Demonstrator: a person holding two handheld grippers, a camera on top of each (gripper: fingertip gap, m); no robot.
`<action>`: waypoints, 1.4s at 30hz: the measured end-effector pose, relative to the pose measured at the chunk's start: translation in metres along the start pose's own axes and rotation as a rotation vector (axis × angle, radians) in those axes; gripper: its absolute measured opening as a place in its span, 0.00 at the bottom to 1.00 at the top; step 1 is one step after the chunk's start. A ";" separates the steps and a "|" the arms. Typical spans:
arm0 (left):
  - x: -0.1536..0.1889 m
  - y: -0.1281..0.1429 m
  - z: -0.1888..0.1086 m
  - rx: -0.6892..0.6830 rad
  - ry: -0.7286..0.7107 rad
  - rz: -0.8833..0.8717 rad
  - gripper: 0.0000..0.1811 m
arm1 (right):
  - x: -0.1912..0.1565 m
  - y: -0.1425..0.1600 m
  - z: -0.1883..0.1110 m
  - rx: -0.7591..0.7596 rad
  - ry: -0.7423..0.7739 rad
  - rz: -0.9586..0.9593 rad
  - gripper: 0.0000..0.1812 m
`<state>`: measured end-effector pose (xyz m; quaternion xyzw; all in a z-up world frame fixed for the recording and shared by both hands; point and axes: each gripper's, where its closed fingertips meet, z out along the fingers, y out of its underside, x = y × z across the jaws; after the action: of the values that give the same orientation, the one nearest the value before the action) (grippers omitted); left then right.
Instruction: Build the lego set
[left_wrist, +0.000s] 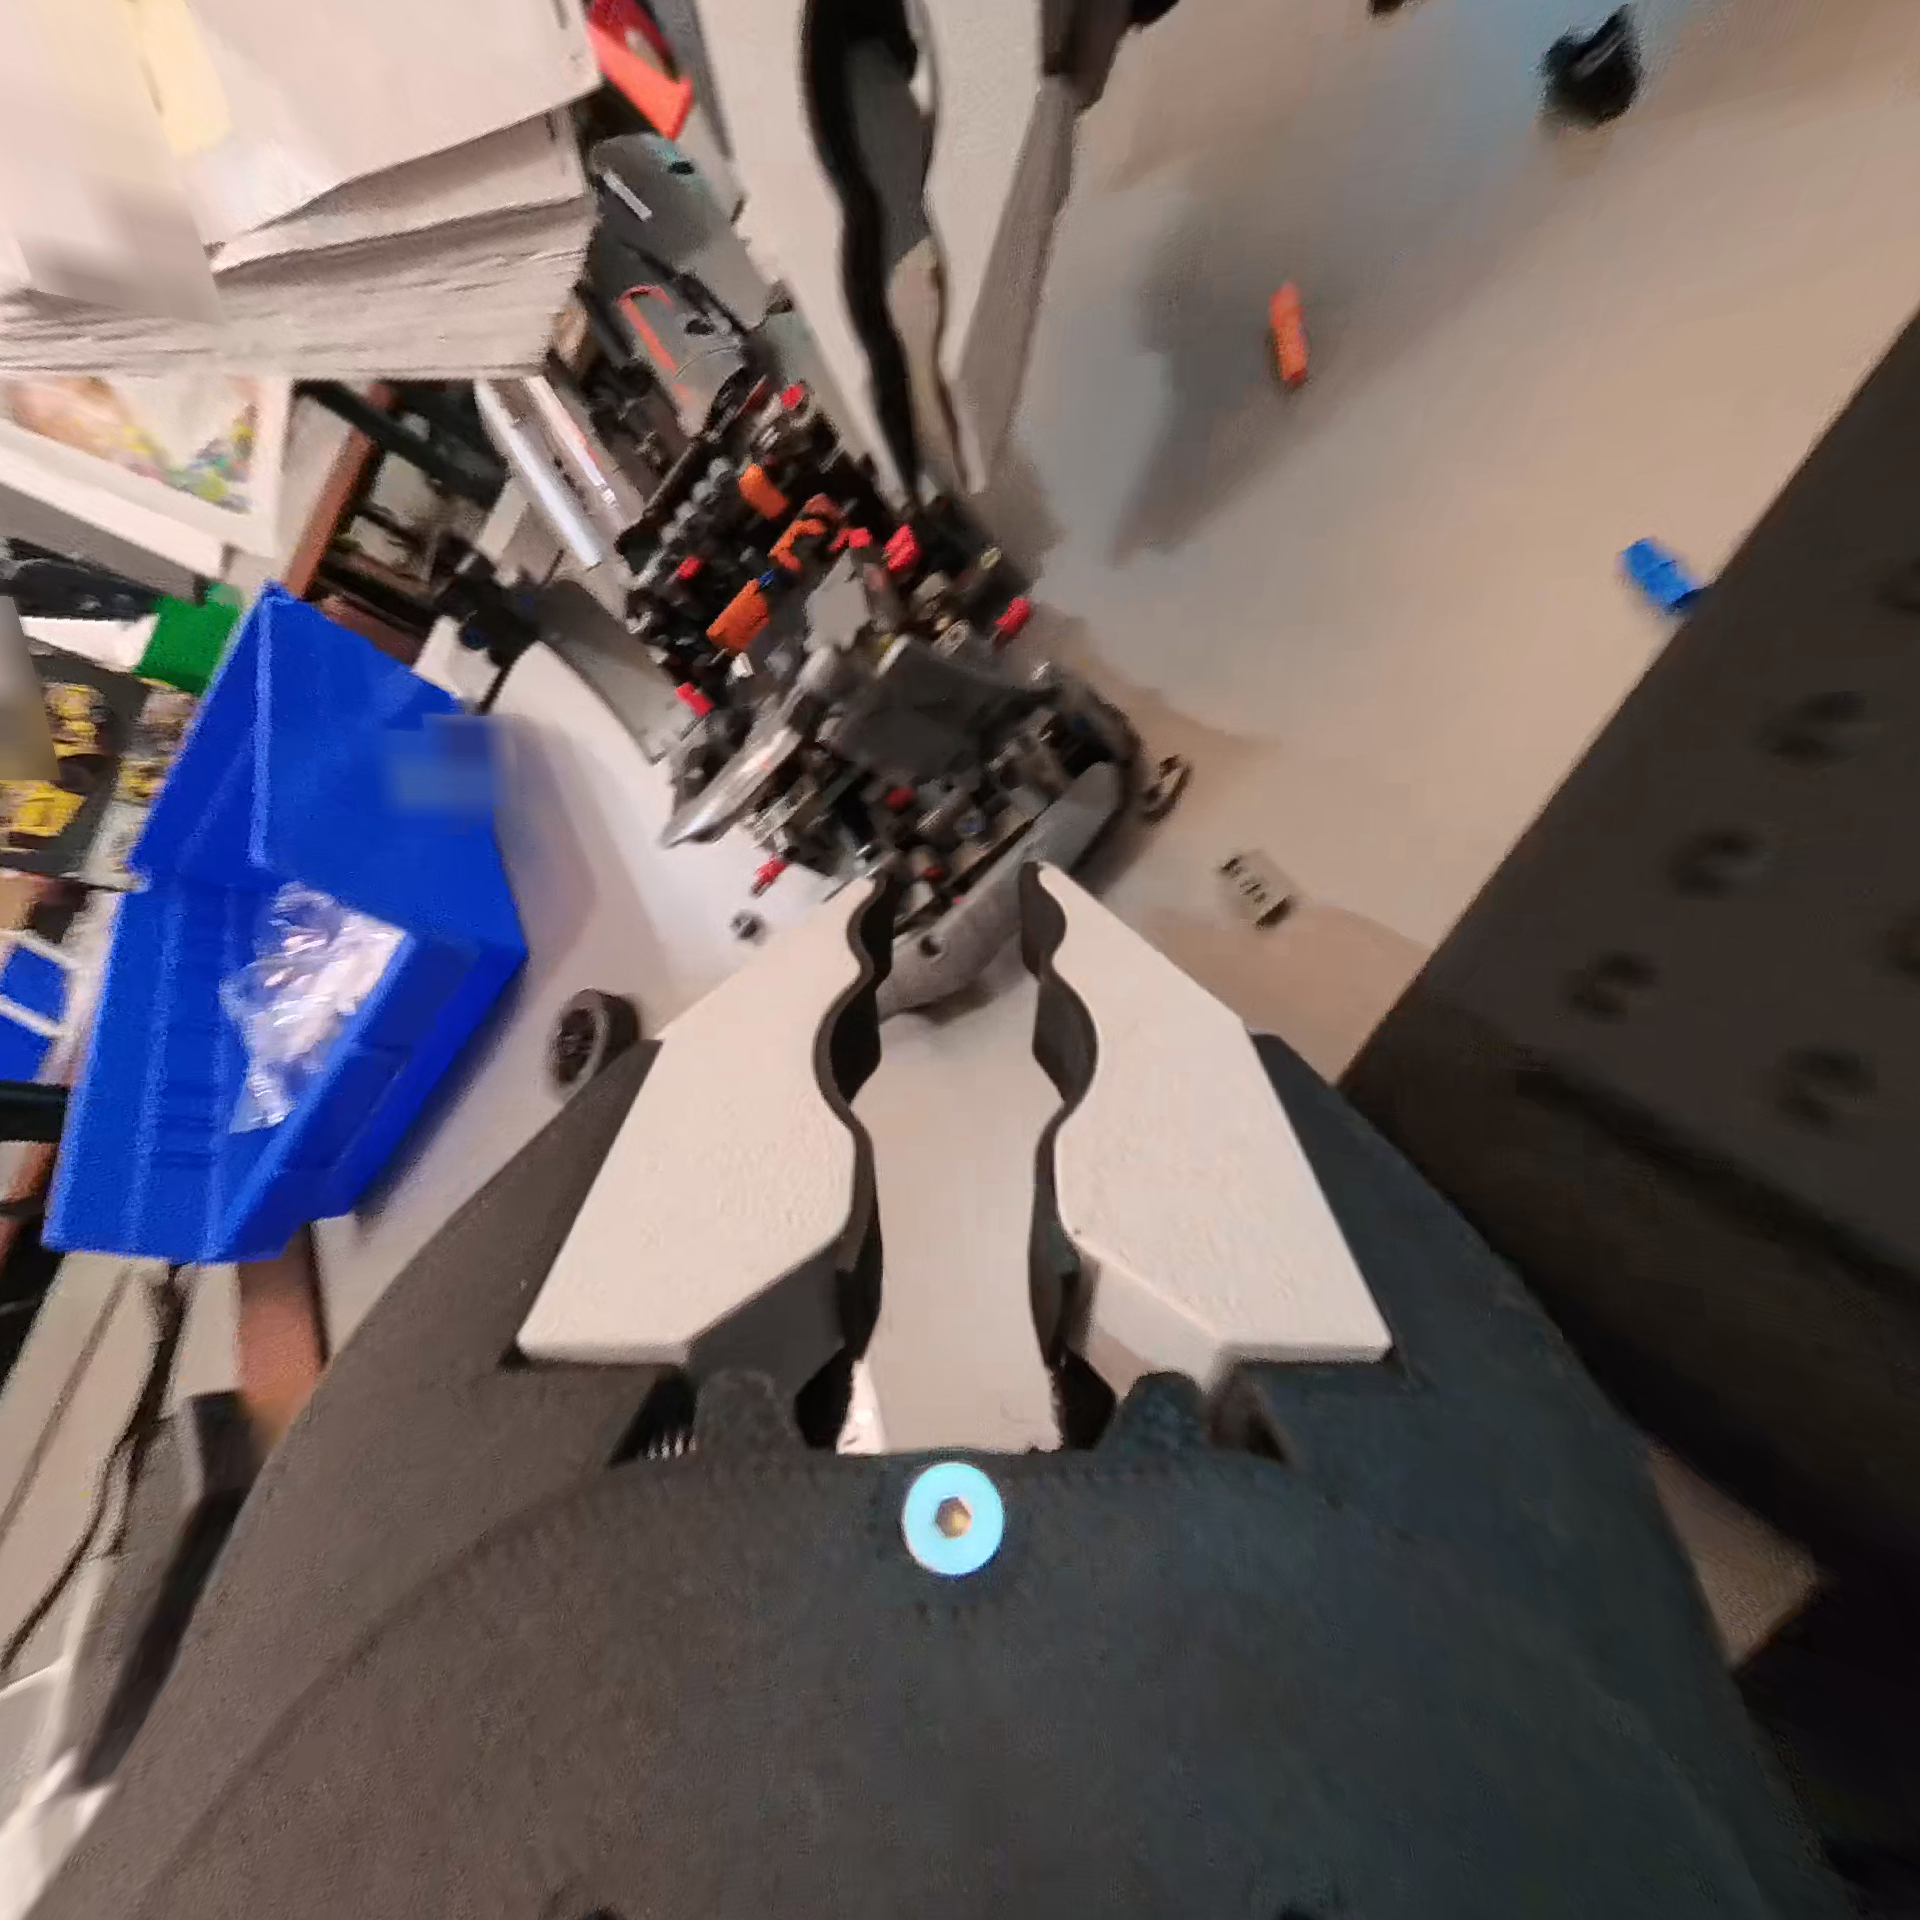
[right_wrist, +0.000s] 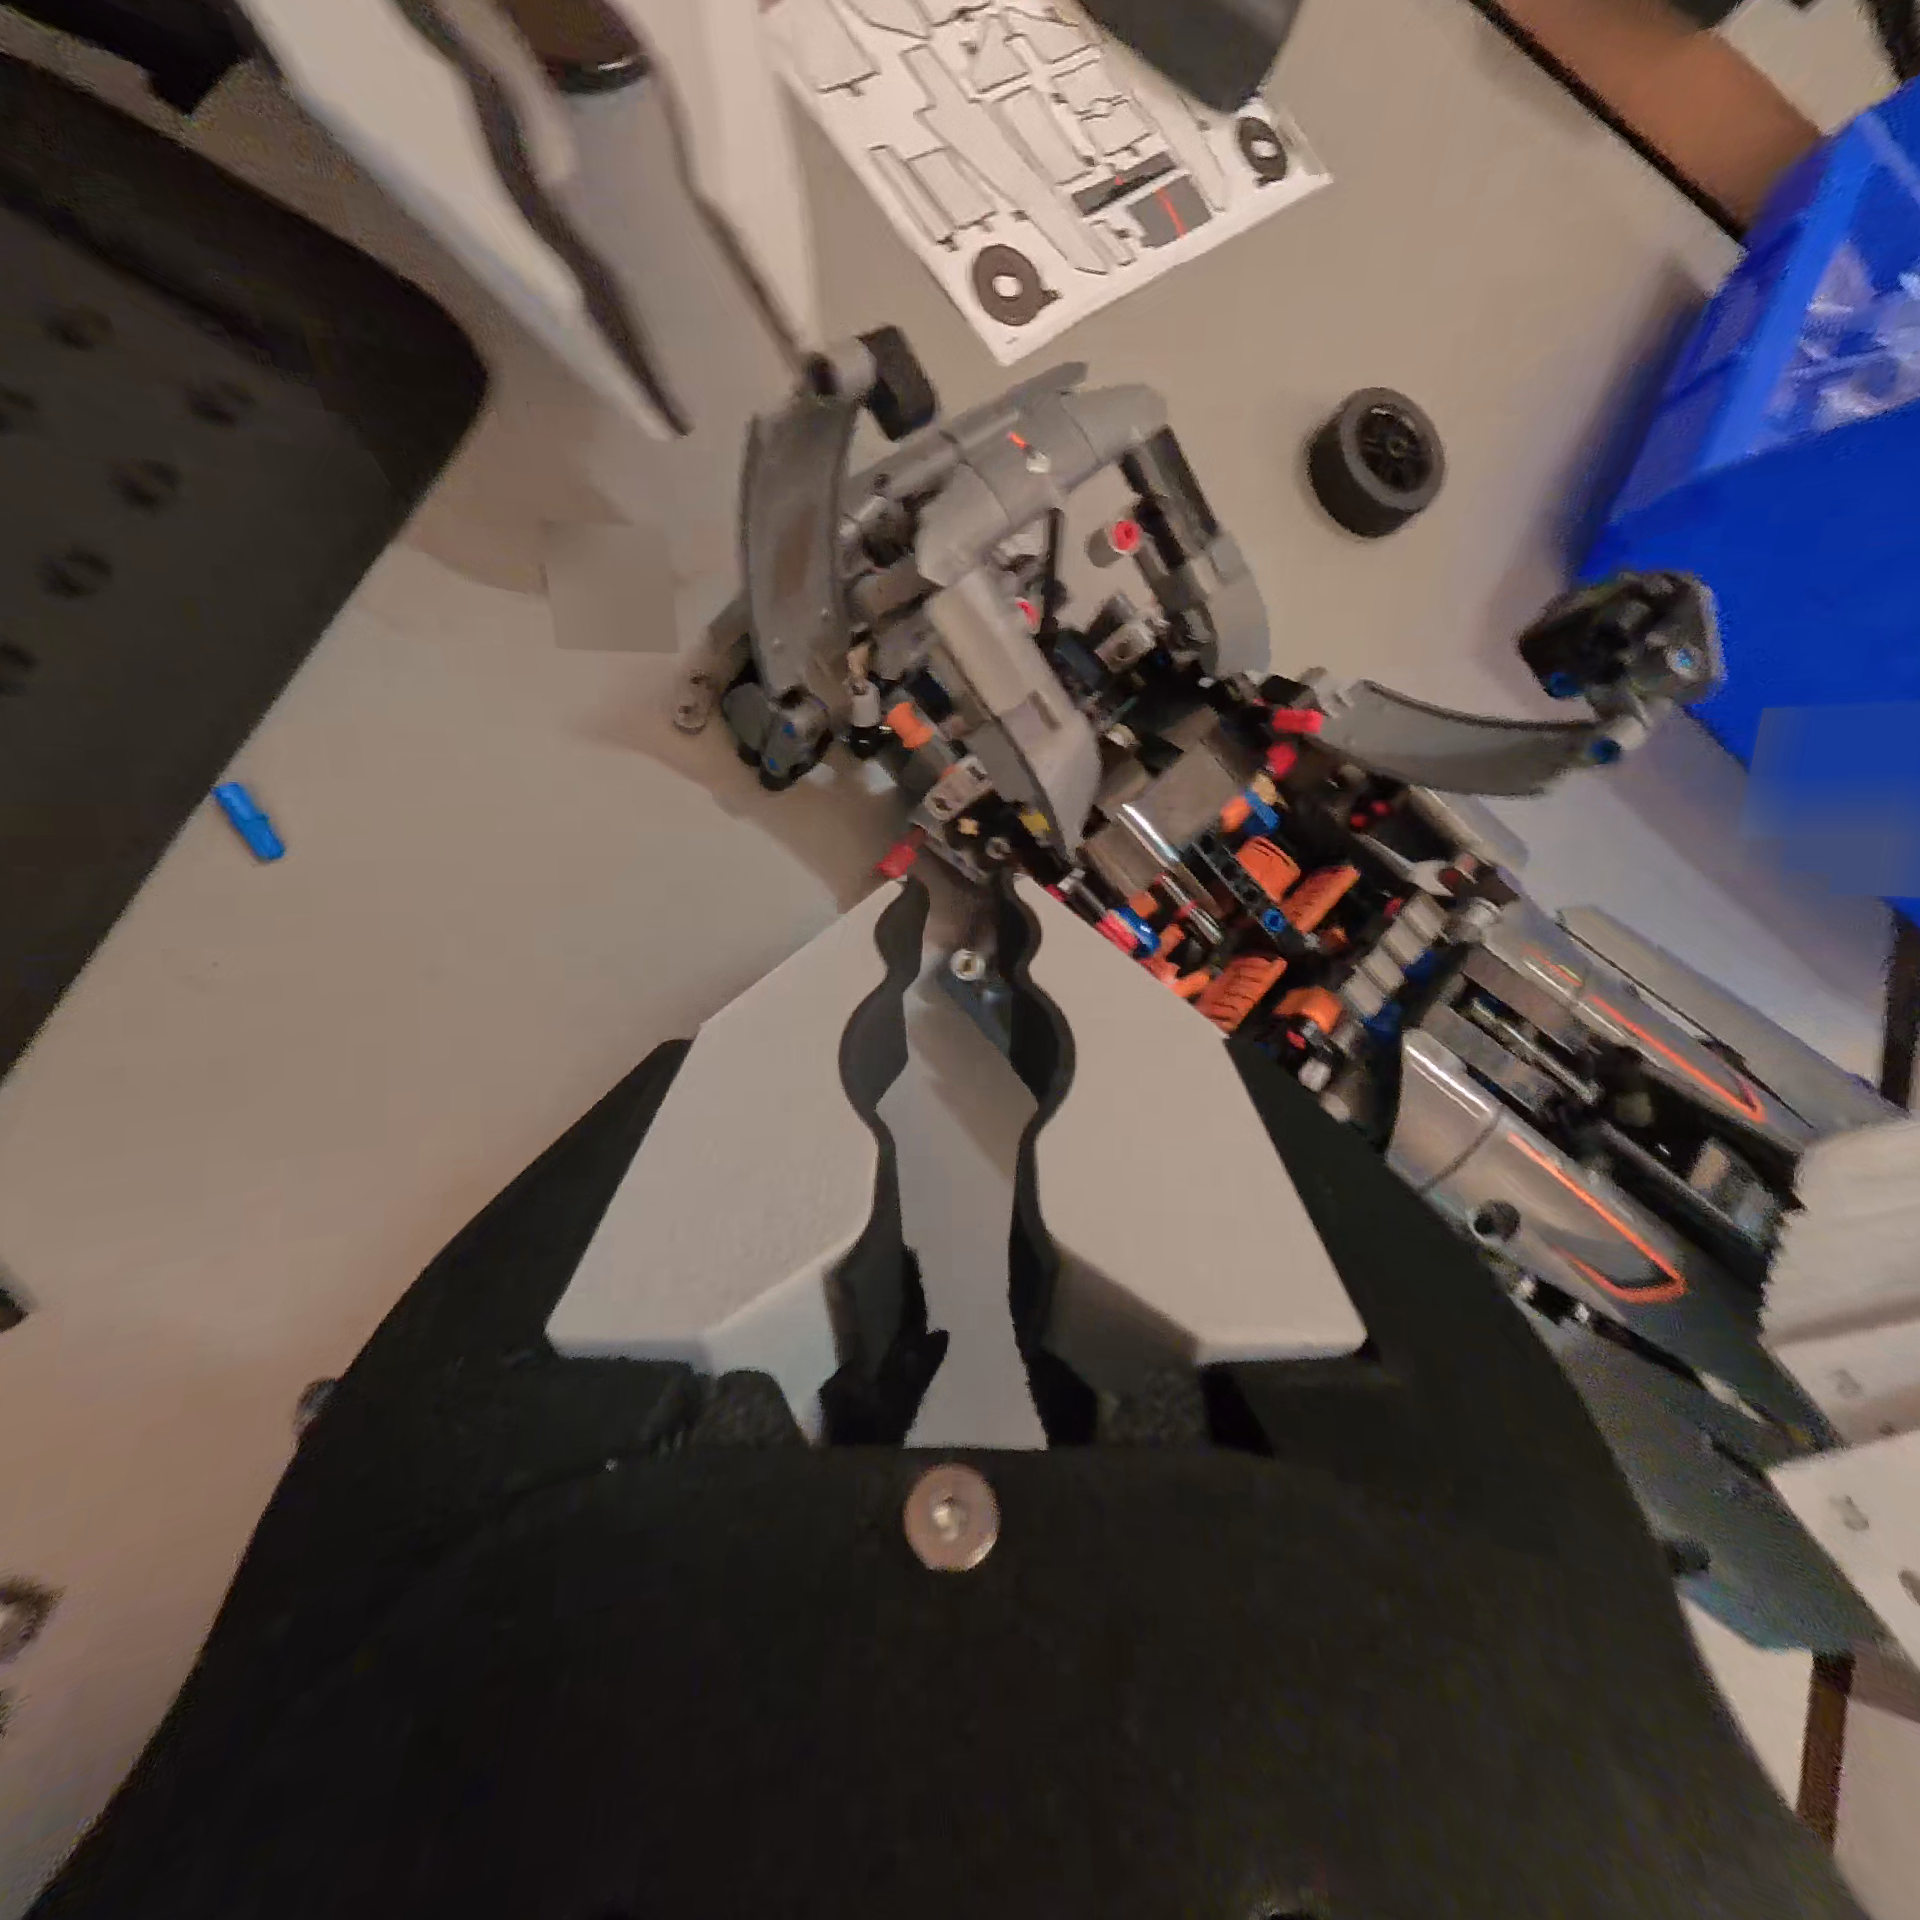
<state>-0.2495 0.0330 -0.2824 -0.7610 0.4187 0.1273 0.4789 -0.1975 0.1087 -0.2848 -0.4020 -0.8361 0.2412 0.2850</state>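
A half-built grey and black lego car (left_wrist: 883, 727) with orange and red parts lies on the white table (left_wrist: 1403, 520). It also shows in the right wrist view (right_wrist: 1039, 675). My left gripper (left_wrist: 956, 894) is open and empty, its tips just short of the car's grey curved end. My right gripper (right_wrist: 958, 894) has its jaws narrowly apart at the car's side, with a dark part of the car between the tips; I cannot see whether they touch it. The right gripper also shows far off in the left wrist view (left_wrist: 894, 260).
A blue bin (left_wrist: 291, 935) holding clear bags stands left of the car. A black perforated block (left_wrist: 1714, 987) is on the right. Loose parts: a wheel (right_wrist: 1377, 462), a blue pin (right_wrist: 249, 823), an orange piece (left_wrist: 1288, 332), a small grey piece (left_wrist: 1257, 888). A sticker sheet (right_wrist: 1049, 156) lies beyond the car. The orange piece (left_wrist: 1288, 332) is closer to my right gripper, around 9 cm from its tips; the left tips are 15 cm off.
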 end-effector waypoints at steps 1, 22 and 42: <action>0.006 -0.003 0.002 0.008 0.017 -0.008 0.12 | 0.006 0.002 -0.001 0.009 0.034 0.013 0.08; 0.002 -0.005 0.034 -0.017 0.032 -0.410 0.33 | 0.077 0.094 -0.057 -0.153 0.248 0.231 0.38; 0.005 0.003 0.045 -0.030 0.092 -0.464 0.34 | 0.092 0.139 -0.027 -0.109 0.198 0.568 0.44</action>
<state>-0.2391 0.0673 -0.3099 -0.8490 0.2517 -0.0146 0.4644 -0.1519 0.2661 -0.3273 -0.6558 -0.6701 0.2256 0.2645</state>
